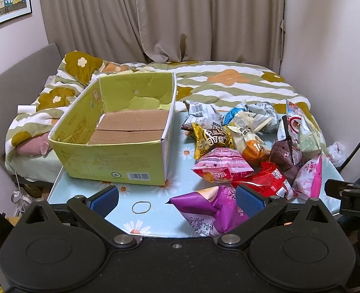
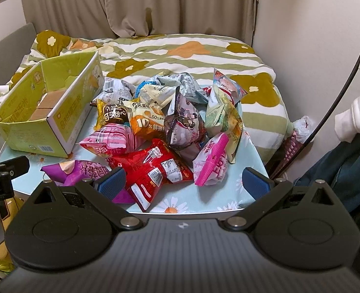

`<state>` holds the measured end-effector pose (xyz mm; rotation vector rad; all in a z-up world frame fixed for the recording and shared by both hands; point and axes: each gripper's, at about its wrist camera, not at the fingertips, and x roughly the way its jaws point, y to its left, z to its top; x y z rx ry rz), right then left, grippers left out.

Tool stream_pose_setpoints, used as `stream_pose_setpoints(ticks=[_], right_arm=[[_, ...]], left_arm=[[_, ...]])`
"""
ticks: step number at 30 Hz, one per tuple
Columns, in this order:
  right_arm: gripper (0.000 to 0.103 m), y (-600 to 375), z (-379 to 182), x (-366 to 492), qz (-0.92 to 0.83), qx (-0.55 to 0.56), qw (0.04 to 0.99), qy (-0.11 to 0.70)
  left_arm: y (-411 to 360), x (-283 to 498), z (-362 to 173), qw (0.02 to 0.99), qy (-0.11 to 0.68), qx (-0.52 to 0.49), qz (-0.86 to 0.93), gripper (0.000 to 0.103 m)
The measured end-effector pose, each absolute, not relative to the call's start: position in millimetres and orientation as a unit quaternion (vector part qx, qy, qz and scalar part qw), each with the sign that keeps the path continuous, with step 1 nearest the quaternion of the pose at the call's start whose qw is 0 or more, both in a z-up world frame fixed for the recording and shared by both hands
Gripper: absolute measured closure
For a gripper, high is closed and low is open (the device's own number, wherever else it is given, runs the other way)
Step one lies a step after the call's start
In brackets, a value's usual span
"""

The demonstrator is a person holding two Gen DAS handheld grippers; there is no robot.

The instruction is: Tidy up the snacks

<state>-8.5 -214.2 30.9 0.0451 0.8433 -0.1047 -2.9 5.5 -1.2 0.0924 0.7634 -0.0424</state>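
An open, empty yellow-green cardboard box (image 1: 111, 156) stands on the left of a small table with a daisy-print cloth (image 1: 180, 151); it also shows in the right wrist view (image 2: 41, 131). A pile of several snack bags (image 1: 253, 144) lies to its right, also seen in the right wrist view (image 2: 170, 122). A purple bag (image 1: 211, 210) lies nearest, between the left gripper's blue pads. My left gripper (image 1: 177, 201) is open and holds nothing. My right gripper (image 2: 183, 183) is open and empty, just before a red bag (image 2: 153, 171) and a pink bag (image 2: 211, 163).
A rubber band (image 1: 141, 207) lies on the cloth near the front edge. A bed with a flowered quilt (image 1: 228, 80) is behind the table, curtains beyond. A person in white sleeve and jeans (image 2: 358, 122) stands at right. A black cable (image 2: 326, 117) hangs there.
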Motion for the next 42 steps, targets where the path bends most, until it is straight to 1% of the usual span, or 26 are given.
stream_pose_setpoints(ticks=[15, 24, 30, 42], right_arm=[[0.000, -212, 29, -9, -0.050, 0.026, 0.910, 0.411], [0.000, -214, 26, -4, -0.061, 0.039, 0.903, 0.423], [0.000, -220, 11, 4, -0.084, 0.049, 0.897, 0.432], [0.000, -257, -31, 37, -0.084, 0.068, 0.891, 0.440]], left_arm=[[7, -2, -3, 0.924, 0.378, 0.048, -0.022, 0.000], [13, 16, -5, 0.912, 0.407, 0.037, -0.041, 0.000], [16, 31, -21, 0.897, 0.435, 0.012, -0.078, 0.000], [0, 67, -73, 0.867, 0.490, -0.079, -0.047, 0.000]])
